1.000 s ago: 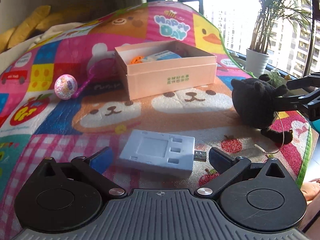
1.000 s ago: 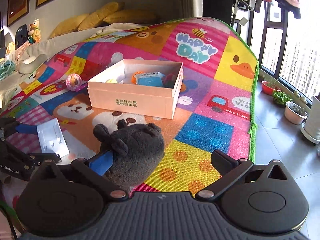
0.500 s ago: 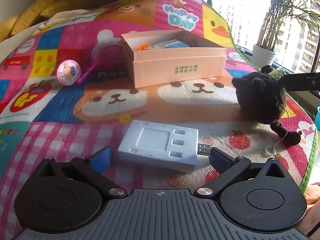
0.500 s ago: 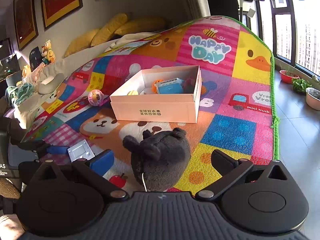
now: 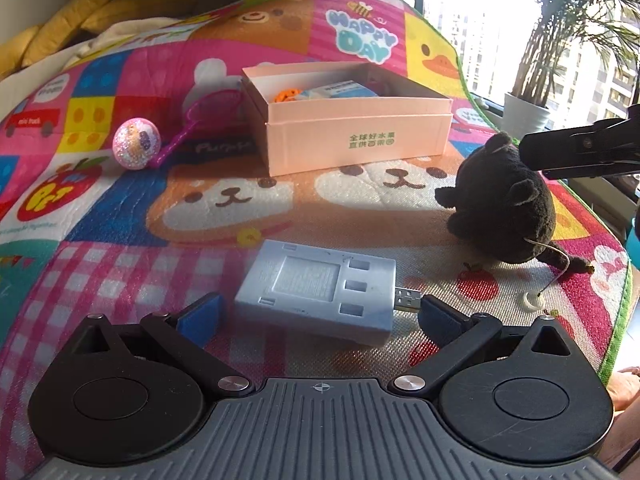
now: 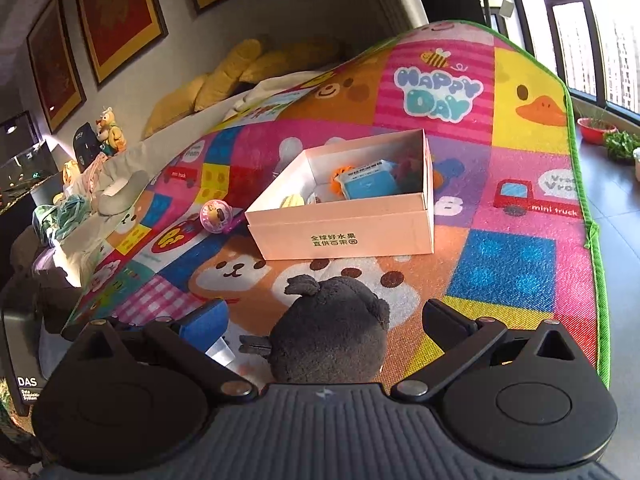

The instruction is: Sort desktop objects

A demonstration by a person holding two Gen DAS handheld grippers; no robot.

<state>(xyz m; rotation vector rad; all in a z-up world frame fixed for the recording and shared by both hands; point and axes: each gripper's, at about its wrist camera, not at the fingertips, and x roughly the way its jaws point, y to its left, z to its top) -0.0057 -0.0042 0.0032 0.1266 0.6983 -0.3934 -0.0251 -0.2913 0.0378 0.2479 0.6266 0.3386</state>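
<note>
Plush toy (image 6: 332, 332): soft, light; grip the round body.
Gray device (image 5: 316, 286): rigid, light; grip the long edges.
Left tool (image 5: 318, 314), right tool (image 6: 326, 322): both wide open, empty.

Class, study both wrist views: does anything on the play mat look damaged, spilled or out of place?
Nothing looks damaged or spilled. The grey USB device, black plush toy and glittery ball simply lie loose outside the pink box.

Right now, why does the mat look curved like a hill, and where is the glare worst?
Left wrist view: the fisheye lens bends the play mat; the window at upper right is blown out white, and sunlight stripes the mat. Right wrist view: same bulge; the black plush toy loses detail in shadow.
</note>
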